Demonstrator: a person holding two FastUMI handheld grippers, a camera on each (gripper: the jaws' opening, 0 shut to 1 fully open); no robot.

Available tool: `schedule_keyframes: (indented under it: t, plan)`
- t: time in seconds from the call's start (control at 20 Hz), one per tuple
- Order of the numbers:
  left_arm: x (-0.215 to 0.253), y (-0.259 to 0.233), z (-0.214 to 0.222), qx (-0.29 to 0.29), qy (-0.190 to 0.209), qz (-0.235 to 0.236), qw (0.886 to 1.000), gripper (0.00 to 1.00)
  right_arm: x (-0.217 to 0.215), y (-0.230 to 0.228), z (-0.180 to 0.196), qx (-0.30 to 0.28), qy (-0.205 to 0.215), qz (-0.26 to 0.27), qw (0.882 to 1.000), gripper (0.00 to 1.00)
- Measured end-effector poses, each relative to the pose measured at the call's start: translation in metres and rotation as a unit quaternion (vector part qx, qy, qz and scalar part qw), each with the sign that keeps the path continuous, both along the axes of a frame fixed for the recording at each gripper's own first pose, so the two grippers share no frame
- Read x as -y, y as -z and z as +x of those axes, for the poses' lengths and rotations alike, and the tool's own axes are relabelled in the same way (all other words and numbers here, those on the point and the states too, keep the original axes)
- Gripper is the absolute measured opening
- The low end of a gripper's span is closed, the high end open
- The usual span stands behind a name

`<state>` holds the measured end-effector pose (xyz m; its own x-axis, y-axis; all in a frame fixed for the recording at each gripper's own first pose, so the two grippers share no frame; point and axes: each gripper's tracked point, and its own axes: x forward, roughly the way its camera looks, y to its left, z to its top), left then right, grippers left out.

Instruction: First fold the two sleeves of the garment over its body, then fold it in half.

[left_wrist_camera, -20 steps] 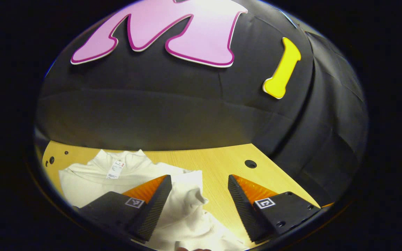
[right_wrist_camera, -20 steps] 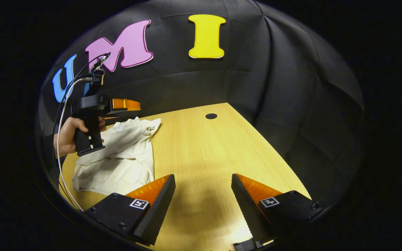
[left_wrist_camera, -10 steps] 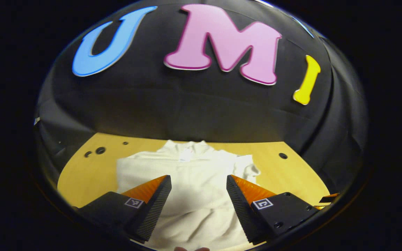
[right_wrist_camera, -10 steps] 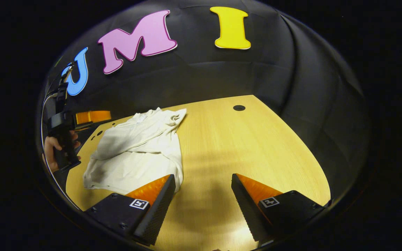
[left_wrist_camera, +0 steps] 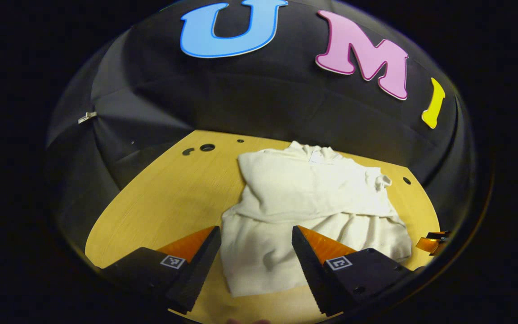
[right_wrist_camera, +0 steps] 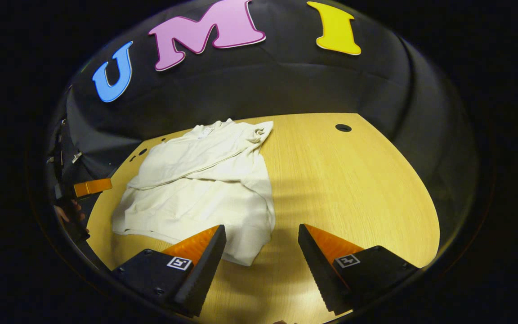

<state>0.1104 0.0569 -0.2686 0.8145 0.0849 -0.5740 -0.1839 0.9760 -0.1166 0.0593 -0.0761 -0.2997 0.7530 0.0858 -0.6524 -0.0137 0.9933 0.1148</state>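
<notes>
A cream-white garment (left_wrist_camera: 313,202) lies flat on the wooden table (left_wrist_camera: 164,202), collar toward the booth's wall. A sleeve is folded across its chest, with the cuff (left_wrist_camera: 382,180) bunched at the right shoulder. My left gripper (left_wrist_camera: 255,231) hovers open over the near hem with nothing between its fingers. In the right gripper view the garment (right_wrist_camera: 200,180) lies to the left. My right gripper (right_wrist_camera: 261,227) is open above the hem's right corner and grips nothing. The left gripper's orange finger (right_wrist_camera: 91,186) and a hand (right_wrist_camera: 66,215) show at the far left.
Small round holes (left_wrist_camera: 206,147) mark the table's far left corner, and one more hole (right_wrist_camera: 343,128) sits at the far right. Bare wood (right_wrist_camera: 353,189) stretches to the right of the garment. The black cloth wall closes the back and sides.
Both grippers have drawn back toward the table's near edge and risen, so more of the table shows. The left gripper left the folded sleeve, which now lies free.
</notes>
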Motion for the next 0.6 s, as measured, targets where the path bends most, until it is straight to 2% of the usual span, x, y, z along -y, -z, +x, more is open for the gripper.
schedule_keyframes:
  t: [0.35,0.6]
  plan:
    - [-0.008,0.051,-0.042,-0.052,0.013,0.002,0.999,0.98,-0.021,0.031,0.0,-0.031,0.005,-0.005,1.0,0.99]
    - [0.0,0.081,-0.051,-0.092,0.004,-0.021,0.996,0.98,-0.024,0.049,0.004,-0.045,0.018,-0.004,0.999,0.99]
